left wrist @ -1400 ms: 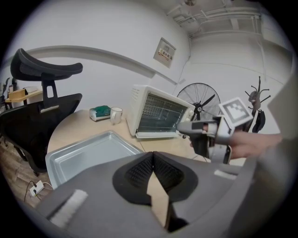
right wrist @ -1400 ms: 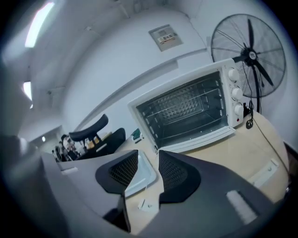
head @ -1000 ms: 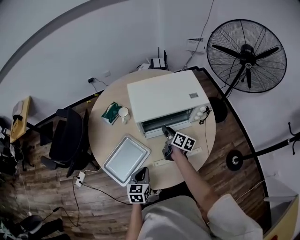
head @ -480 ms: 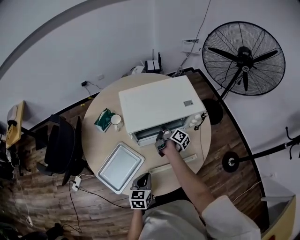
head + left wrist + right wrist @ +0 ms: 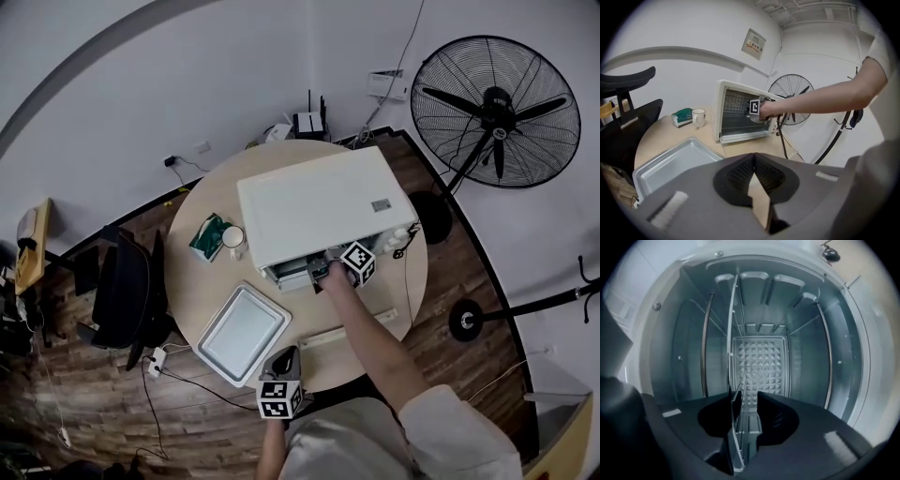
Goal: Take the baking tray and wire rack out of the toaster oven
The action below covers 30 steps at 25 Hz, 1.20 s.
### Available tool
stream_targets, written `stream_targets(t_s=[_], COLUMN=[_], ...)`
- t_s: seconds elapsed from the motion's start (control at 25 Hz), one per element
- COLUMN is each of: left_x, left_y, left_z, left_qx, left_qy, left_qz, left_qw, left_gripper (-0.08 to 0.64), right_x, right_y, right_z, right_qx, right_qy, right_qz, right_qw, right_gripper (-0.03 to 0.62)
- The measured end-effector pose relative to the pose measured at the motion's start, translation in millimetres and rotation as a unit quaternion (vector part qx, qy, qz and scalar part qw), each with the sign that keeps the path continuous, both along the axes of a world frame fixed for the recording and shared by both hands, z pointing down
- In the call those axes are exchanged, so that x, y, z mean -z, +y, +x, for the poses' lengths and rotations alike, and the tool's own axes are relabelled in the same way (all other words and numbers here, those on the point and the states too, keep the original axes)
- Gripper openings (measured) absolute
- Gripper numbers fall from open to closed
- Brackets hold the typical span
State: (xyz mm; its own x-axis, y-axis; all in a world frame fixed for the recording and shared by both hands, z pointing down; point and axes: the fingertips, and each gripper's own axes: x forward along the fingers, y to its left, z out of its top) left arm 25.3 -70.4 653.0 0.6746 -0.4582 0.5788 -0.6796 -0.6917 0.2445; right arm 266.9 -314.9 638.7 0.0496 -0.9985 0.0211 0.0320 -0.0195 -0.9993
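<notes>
The white toaster oven (image 5: 319, 202) stands open on the round table (image 5: 197, 281). My right gripper (image 5: 323, 272) reaches level into its mouth. In the right gripper view, rolled on its side, the wire rack (image 5: 732, 333) shows edge-on, its front wire running between the jaws of the right gripper (image 5: 746, 397). Those jaws are closing; the wire lies against one pad with a gap at the other. The baking tray (image 5: 244, 333) rests empty on the table, left of the oven door. My left gripper (image 5: 284, 354) hovers at the table's near edge, shut and empty (image 5: 753, 157), beside the tray (image 5: 670, 161).
A white mug (image 5: 232, 237) and a green tissue pack (image 5: 208, 234) sit left of the oven. A pale strip (image 5: 342, 330) lies near the table's front edge. A big floor fan (image 5: 492, 112) stands at the right, a black chair (image 5: 127, 291) at the left.
My right gripper has gone from in front of the oven into its opening and rolled onto its side. The left gripper has hardly moved.
</notes>
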Motion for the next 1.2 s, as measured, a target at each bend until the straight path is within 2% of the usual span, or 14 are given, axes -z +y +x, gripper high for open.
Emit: stream_targets(t_s=[0.2,1.04,1.2], left_x=[-7,-9,-9], left_y=[5,17,21], left_z=[-10,-47,-52], left_qx=[0.008,0.023,0.025], left_qy=[-0.009,-0.017,-0.017], left_qz=[-0.008,0.004,0.006], left_qw=[0.9999,0.9996,0.9995], left_gripper=[0.055,0.056,0.056], right_x=[7,7,6], right_y=[-7,36,50], right_z=[2,-7,-12], right_qx=[-0.022,-0.02,-0.015], right_qy=[-0.027,-0.028,-0.036], right_qz=[0.047,0.068,0.06], right_qw=[0.998,0.997,0.997], right_gripper=[0.008,0.003,0.003])
